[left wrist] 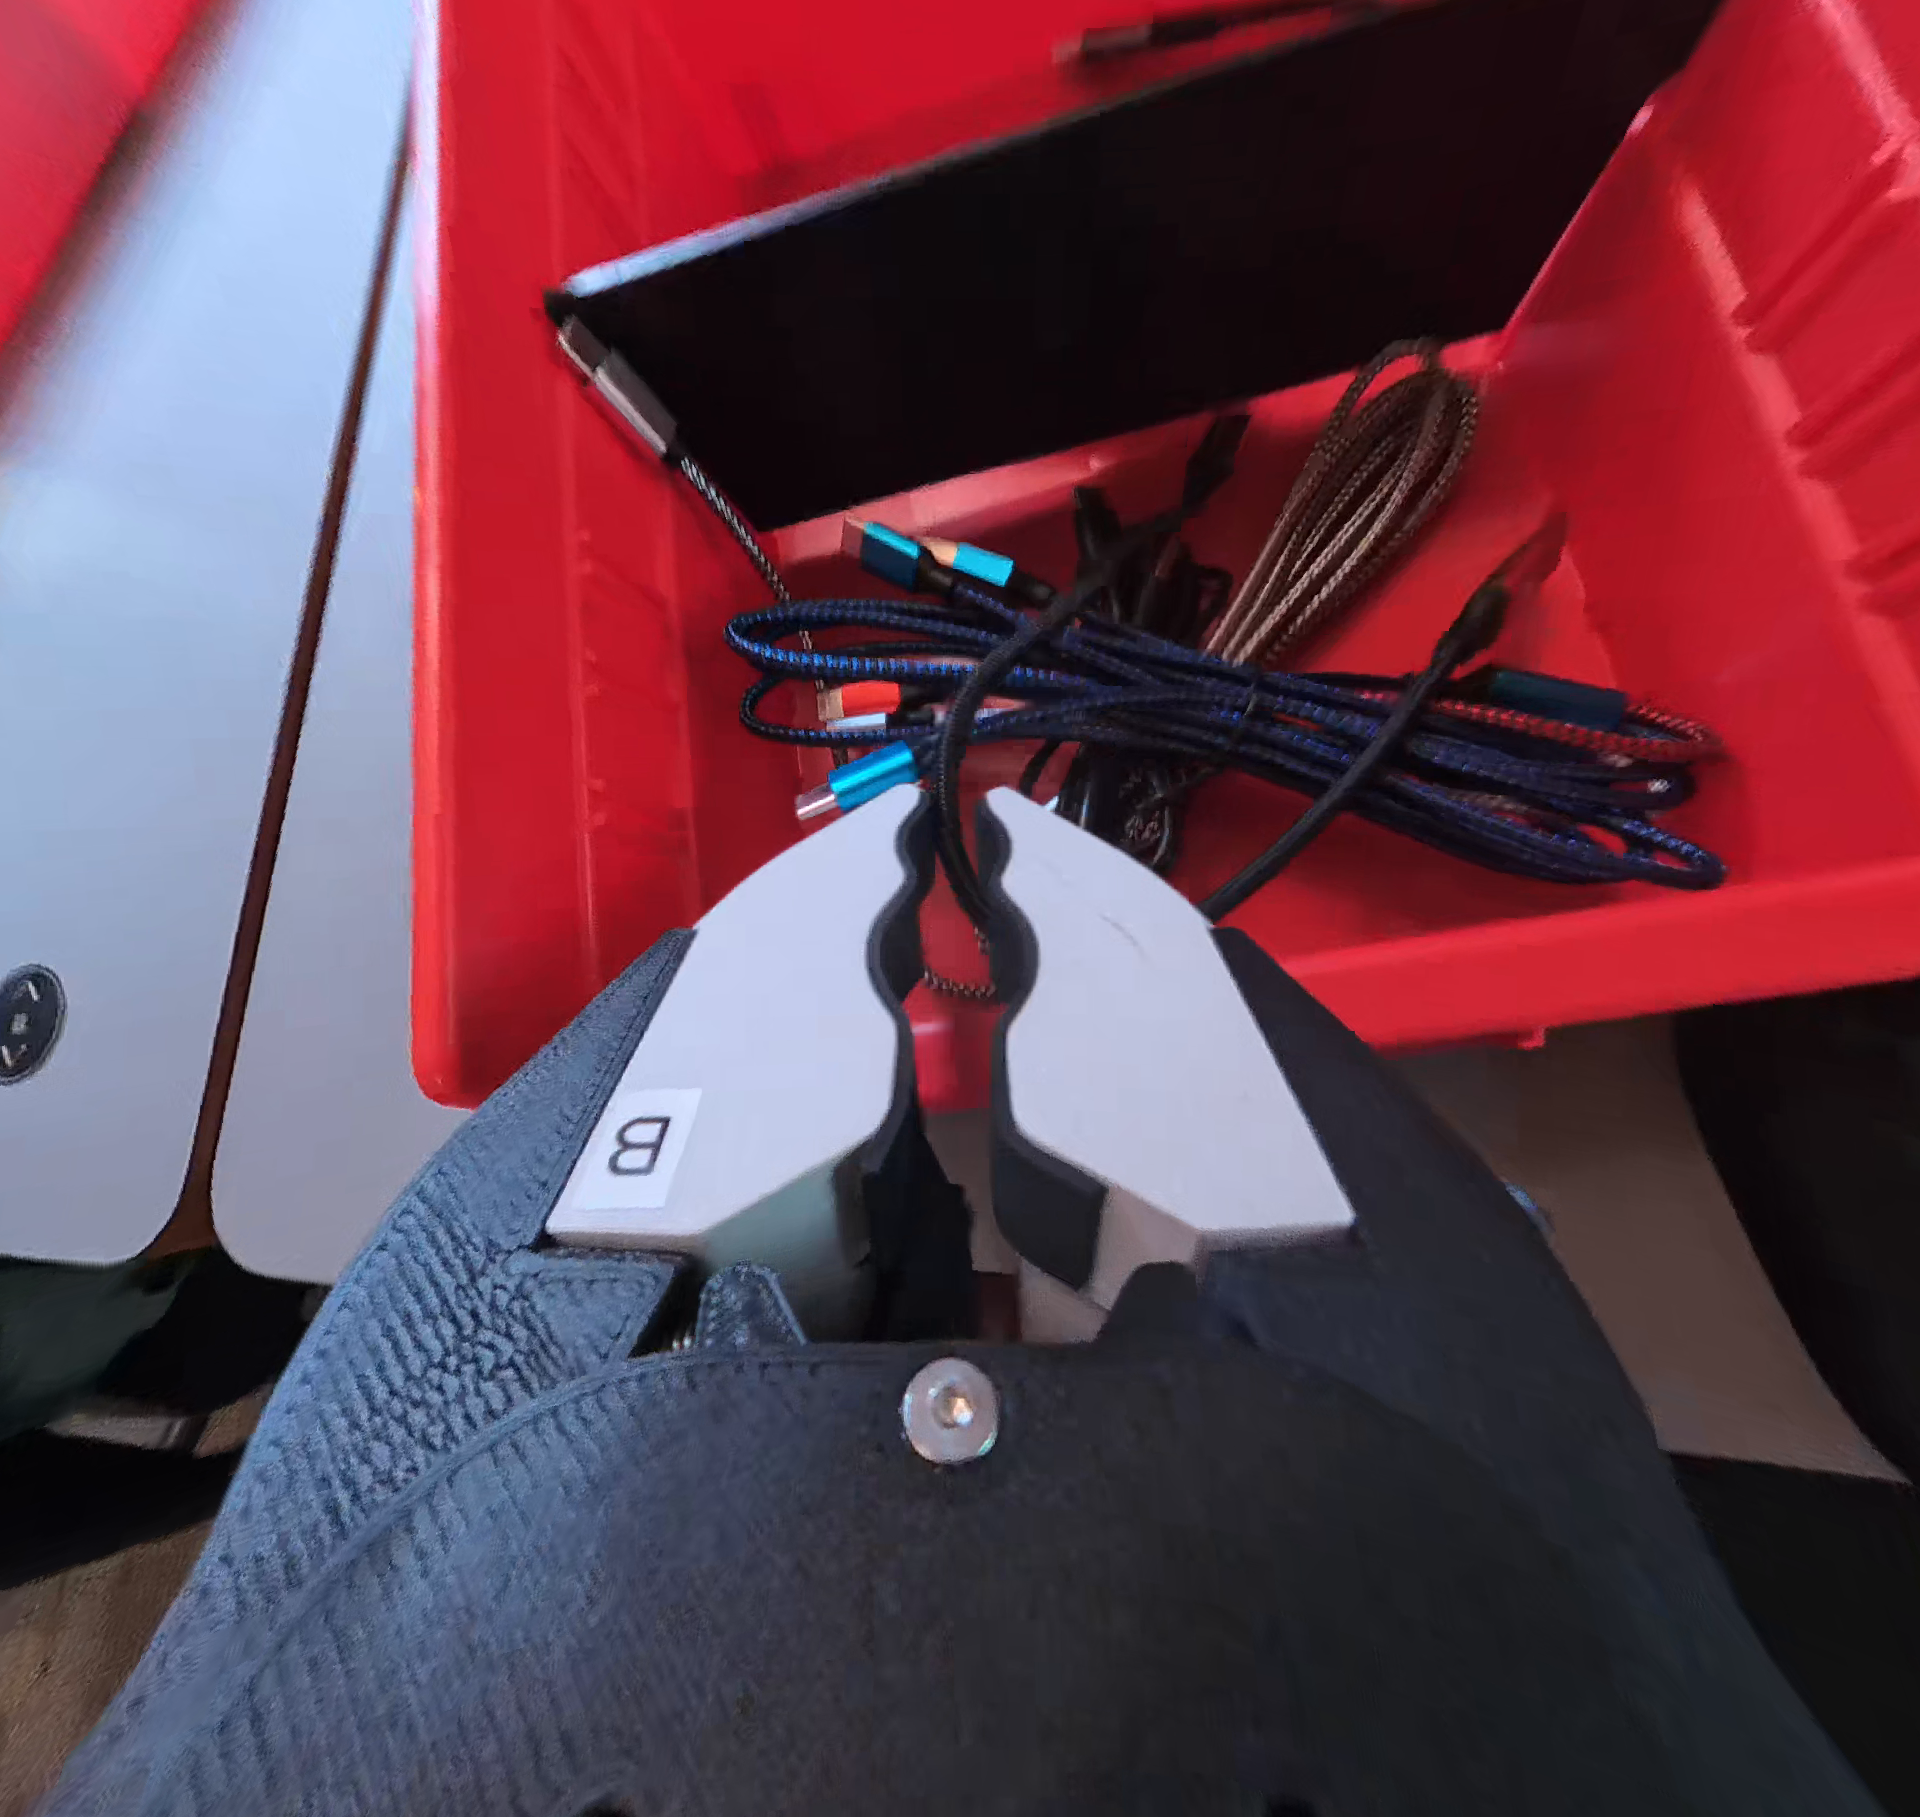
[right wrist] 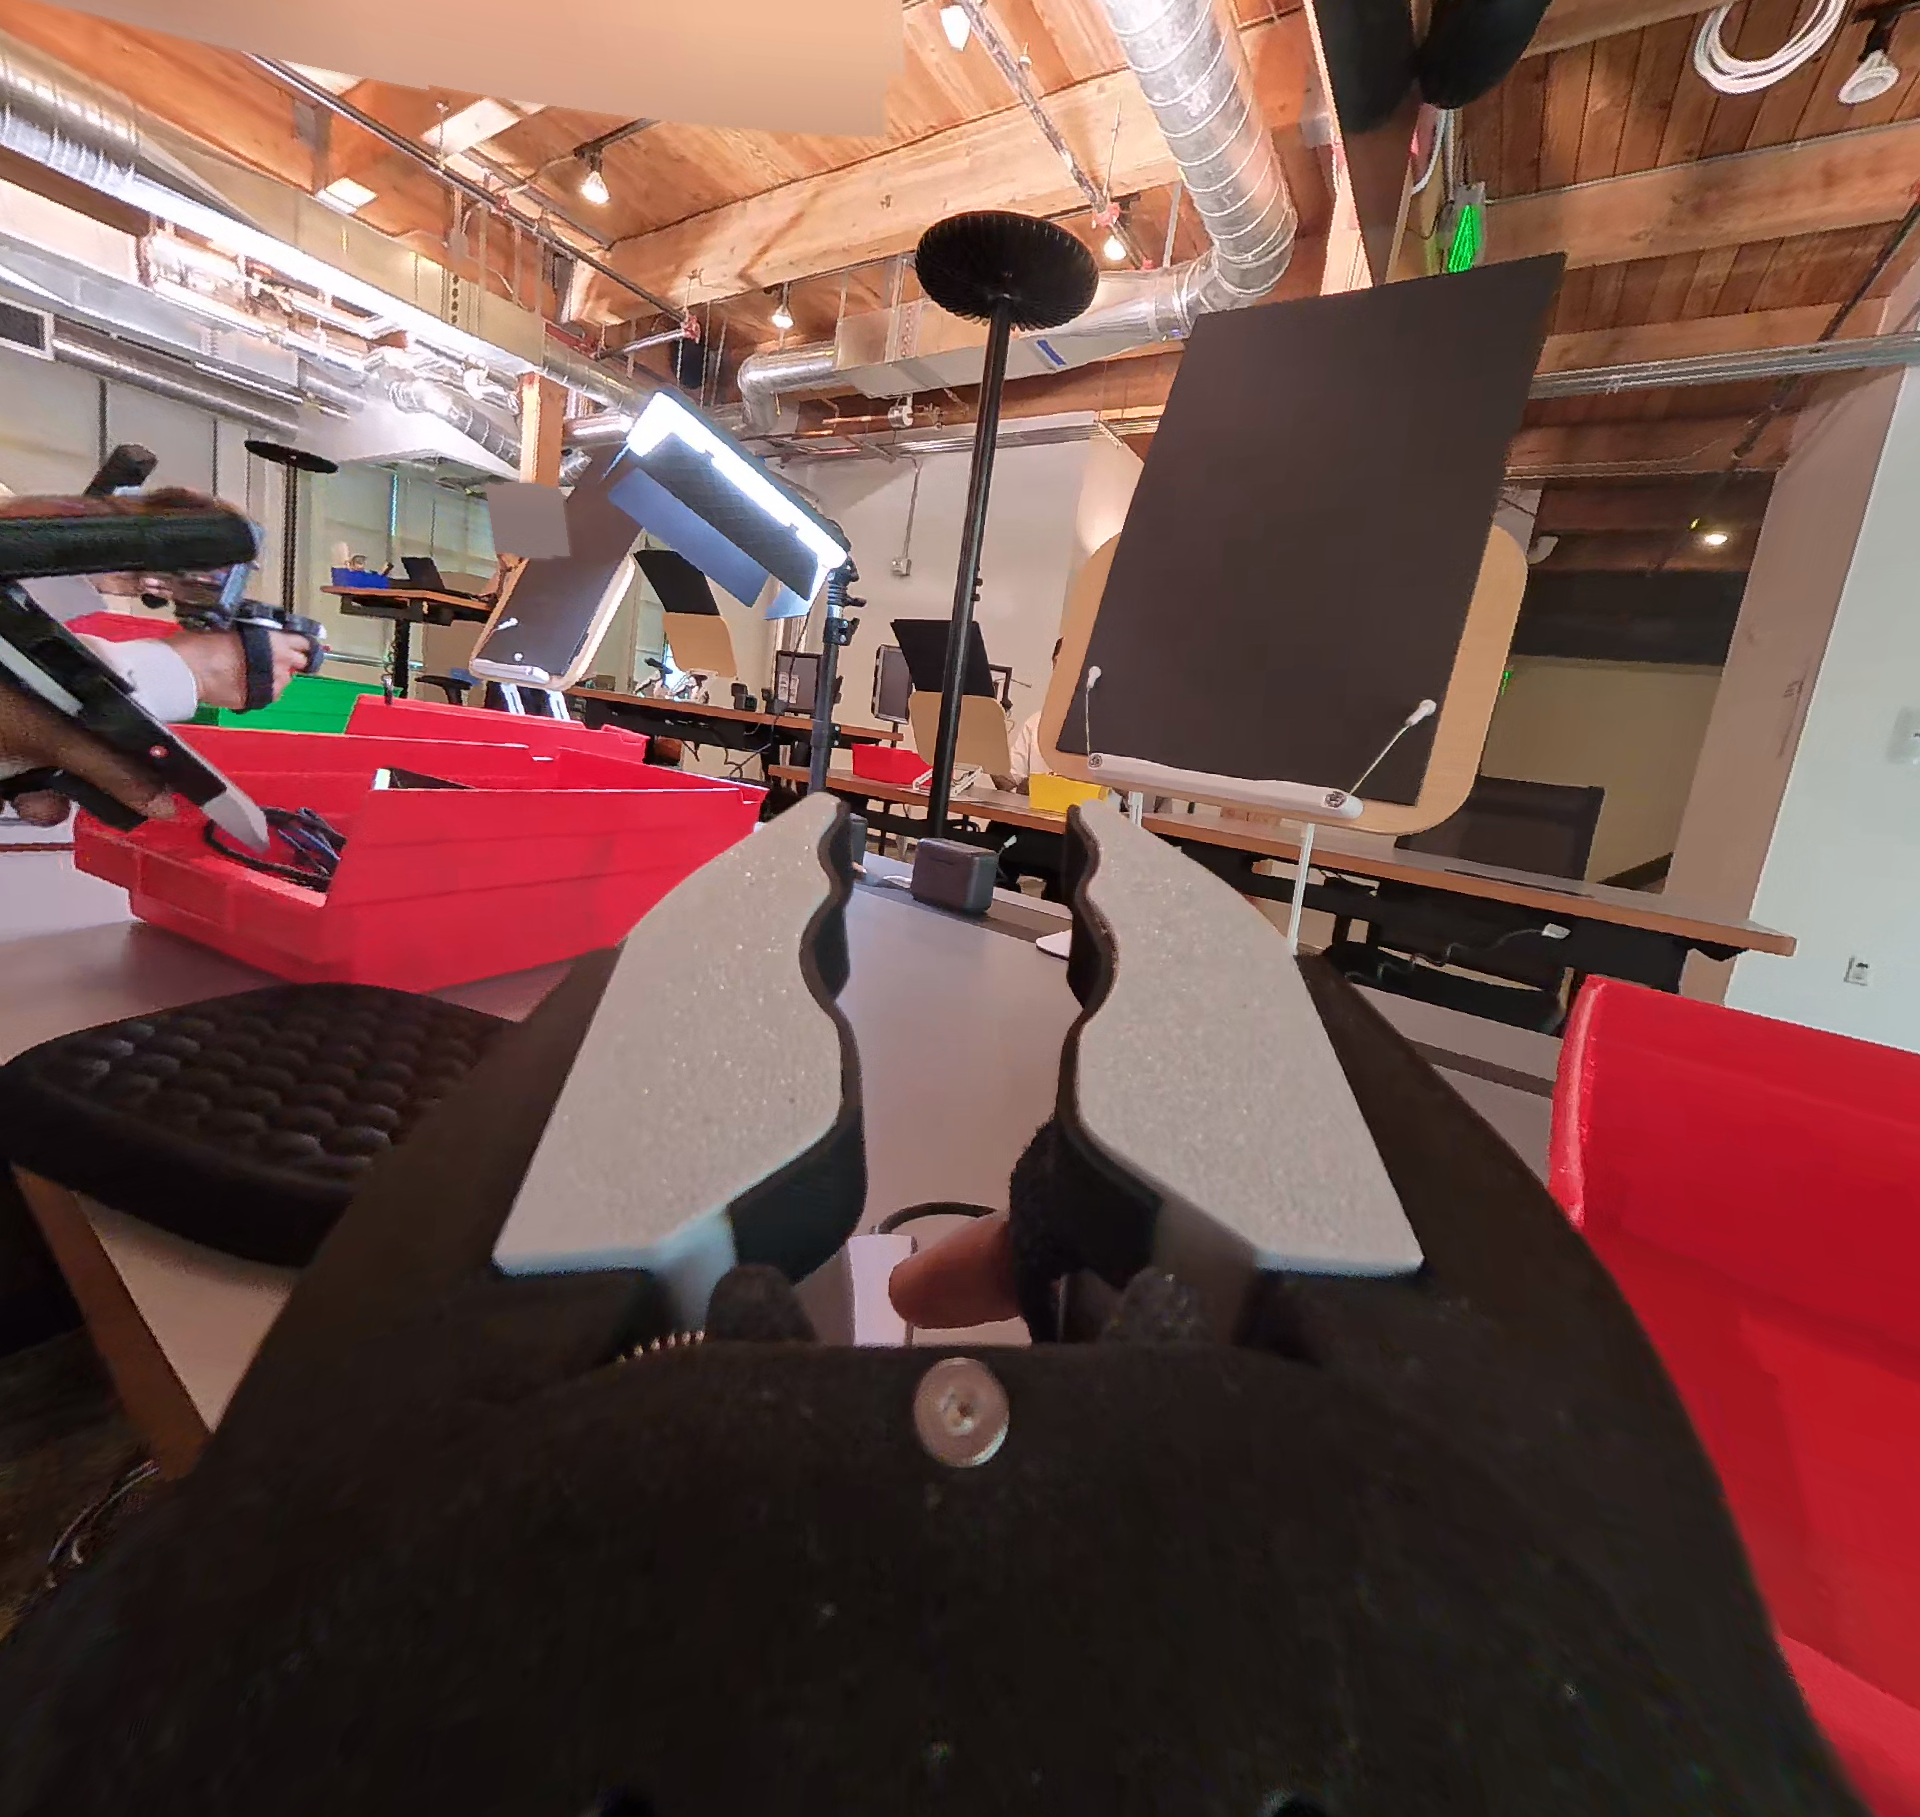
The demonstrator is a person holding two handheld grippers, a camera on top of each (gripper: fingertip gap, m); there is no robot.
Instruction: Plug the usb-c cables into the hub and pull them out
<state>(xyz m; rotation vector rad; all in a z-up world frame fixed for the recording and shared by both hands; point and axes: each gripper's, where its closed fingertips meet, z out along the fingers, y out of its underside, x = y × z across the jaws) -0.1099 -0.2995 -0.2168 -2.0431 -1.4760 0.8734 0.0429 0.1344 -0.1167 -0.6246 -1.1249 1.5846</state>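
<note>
Grey tabletop [right wrist: 956,998] under a timber ceiling with exposed ducts carries the work, and farthest left on it sits a red bin [left wrist: 499,624] split by a black divider [left wrist: 1143,240]. In its near compartment lies a tangle of braided usb-c cables [left wrist: 1195,697], blue, red, brown and black, some with teal plug shells. The left gripper [left wrist: 951,811] is nosed into that compartment with its jaws drawn narrow about a black cable [left wrist: 961,728], which runs up between the fingertips; whether it is truly pinched or only straddled I cannot tell. My judgement is that the step in hand is fetching a cable, so the next move calls for a firm pinch near the plug and a lift that frees it from the knot. Moving rightward, the right gripper [right wrist: 956,827] rests low over the table, jaws moderately wide and holding nothing, a black wrist pad [right wrist: 239,1102] to its left and another red bin [right wrist: 1745,1300] at its right. Only the left wrist view shows the cables closely; only the right wrist view shows the room and the left gripper from outside, and neither shows a hub clearly.
</note>
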